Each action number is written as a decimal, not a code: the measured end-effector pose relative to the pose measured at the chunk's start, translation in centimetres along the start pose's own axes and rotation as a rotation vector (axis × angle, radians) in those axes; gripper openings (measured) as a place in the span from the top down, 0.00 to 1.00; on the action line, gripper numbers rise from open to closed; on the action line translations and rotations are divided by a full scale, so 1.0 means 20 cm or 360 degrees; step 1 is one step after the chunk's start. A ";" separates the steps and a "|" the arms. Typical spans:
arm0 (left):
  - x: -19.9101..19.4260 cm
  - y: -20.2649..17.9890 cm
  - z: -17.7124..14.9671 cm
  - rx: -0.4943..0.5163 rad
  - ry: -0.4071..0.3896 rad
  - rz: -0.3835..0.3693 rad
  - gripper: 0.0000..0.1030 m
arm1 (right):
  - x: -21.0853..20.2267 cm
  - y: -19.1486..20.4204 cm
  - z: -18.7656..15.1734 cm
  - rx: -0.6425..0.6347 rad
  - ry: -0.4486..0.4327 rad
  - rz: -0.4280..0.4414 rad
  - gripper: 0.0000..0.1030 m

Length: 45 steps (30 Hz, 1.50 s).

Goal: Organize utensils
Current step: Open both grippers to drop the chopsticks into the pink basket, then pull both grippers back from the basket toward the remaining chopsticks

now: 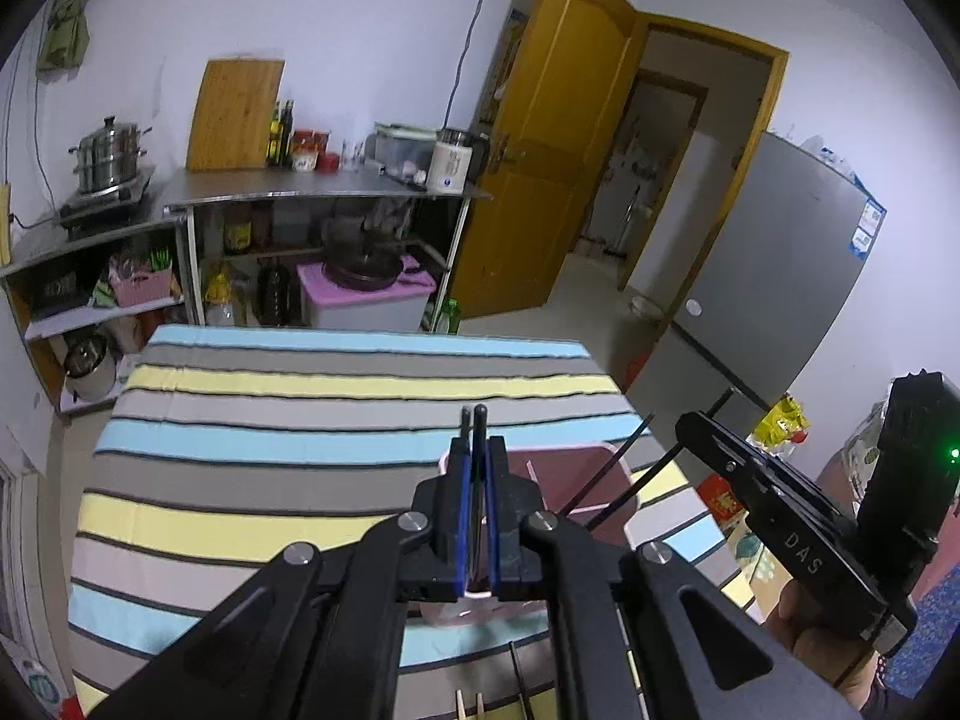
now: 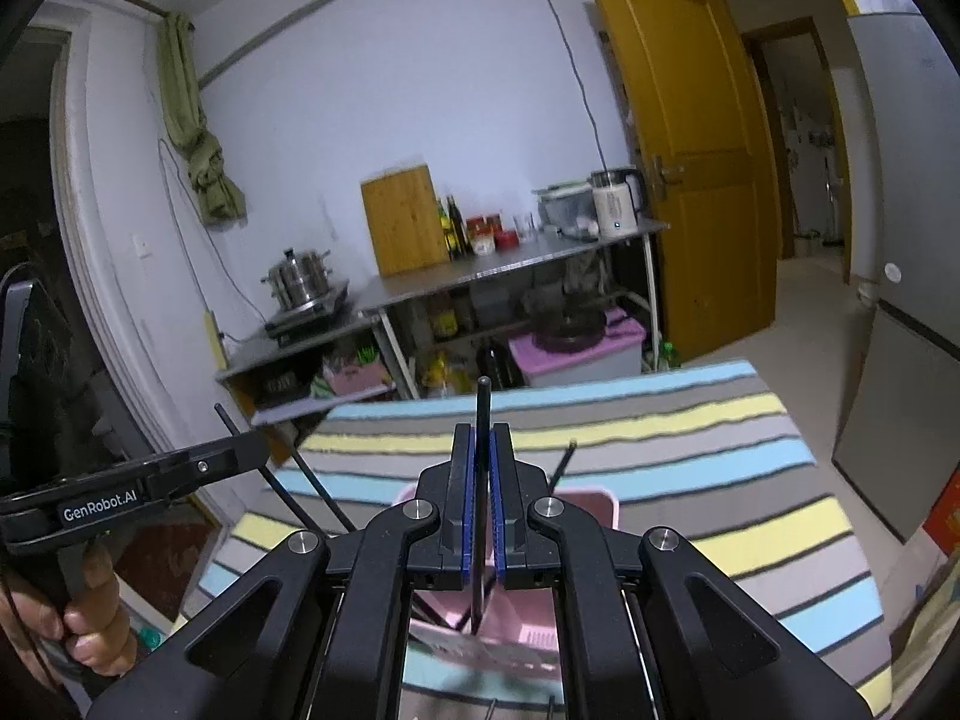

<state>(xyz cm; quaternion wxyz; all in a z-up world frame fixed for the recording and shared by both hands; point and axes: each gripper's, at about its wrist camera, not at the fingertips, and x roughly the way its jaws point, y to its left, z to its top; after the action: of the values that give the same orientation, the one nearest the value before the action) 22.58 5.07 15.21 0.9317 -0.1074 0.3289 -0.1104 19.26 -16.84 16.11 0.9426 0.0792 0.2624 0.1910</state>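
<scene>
Holding black chopsticks (image 1: 474,420) upright, left gripper (image 1: 474,462) clamped on pair above pink basket (image 1: 576,468) on striped desk (image 1: 300,408). Right gripper (image 2: 480,456) pinching single chopstick (image 2: 482,402), tip lowered into basket, evidently for sorting.

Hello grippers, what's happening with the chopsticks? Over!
Left gripper shut on two black chopsticks. Right gripper shut on one chopstick. Both above the pink basket. Nothing in the way.
</scene>
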 end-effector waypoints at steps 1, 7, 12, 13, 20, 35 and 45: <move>0.01 0.01 -0.01 -0.0004 0.0011 0.0007 0.95 | 0.01 -0.01 -0.01 0.0005 0.0014 -0.0001 0.96; 0.03 0.02 -0.05 -0.0009 0.0036 0.0020 0.94 | 0.04 -0.03 -0.07 0.0024 0.0092 0.0008 0.96; 0.01 0.02 -0.07 0.0000 0.0009 0.0026 0.76 | -0.01 -0.04 -0.07 0.0020 0.0082 0.0018 0.86; 0.00 0.03 -0.07 0.0001 0.0000 0.0027 0.74 | -0.03 -0.04 -0.07 0.0018 0.0077 0.0018 0.85; -0.08 0.03 -0.14 0.0013 -0.0040 0.0052 0.72 | -0.13 -0.07 -0.10 0.0035 0.0050 0.0031 0.79; -0.19 -0.01 -0.57 0.0030 0.0007 0.0020 0.72 | -0.43 -0.16 -0.41 0.0065 0.0084 0.0027 0.77; -0.23 -0.04 -0.83 0.0070 0.0071 0.0017 0.72 | -0.50 -0.18 -0.64 0.0067 0.0203 0.0000 0.77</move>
<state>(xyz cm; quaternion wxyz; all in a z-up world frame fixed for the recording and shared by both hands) 8.39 3.46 5.53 0.9269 -0.0826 0.3476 -0.1150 5.86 -23.53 8.88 0.9221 0.0866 0.3257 0.1901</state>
